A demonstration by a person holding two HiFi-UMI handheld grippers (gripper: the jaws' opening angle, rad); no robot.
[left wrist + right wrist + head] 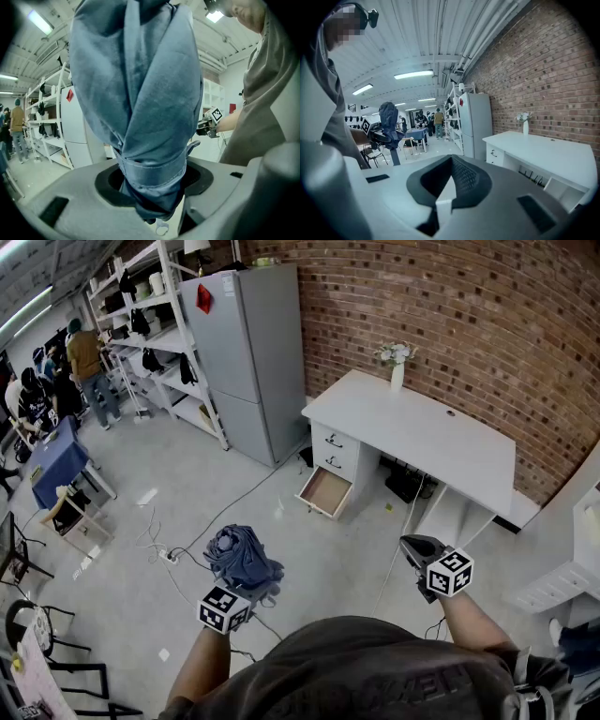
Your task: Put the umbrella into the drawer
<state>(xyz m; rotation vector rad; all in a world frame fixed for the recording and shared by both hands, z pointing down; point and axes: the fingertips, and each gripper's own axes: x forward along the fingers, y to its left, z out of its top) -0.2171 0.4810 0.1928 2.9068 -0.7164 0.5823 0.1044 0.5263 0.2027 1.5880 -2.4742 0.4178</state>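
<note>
A folded blue umbrella [242,557] stands upright in my left gripper [246,585], low and left of centre in the head view. In the left gripper view the umbrella [140,93] fills the middle, and the left gripper [152,187] is shut on its strapped lower end. The right gripper view shows the same umbrella [388,117] at the far left. My right gripper [415,547] is held out at the lower right, shut with nothing in it [449,161]. The bottom drawer [325,491] of the white desk [422,432] is pulled open, some way ahead of both grippers.
A grey fridge [248,352] stands left of the desk against the brick wall. A vase of flowers [397,367] sits on the desk's back corner. Cables [187,549] trail over the floor near the left gripper. Shelves [155,324], people [89,357] and a blue-covered table [56,460] are far left.
</note>
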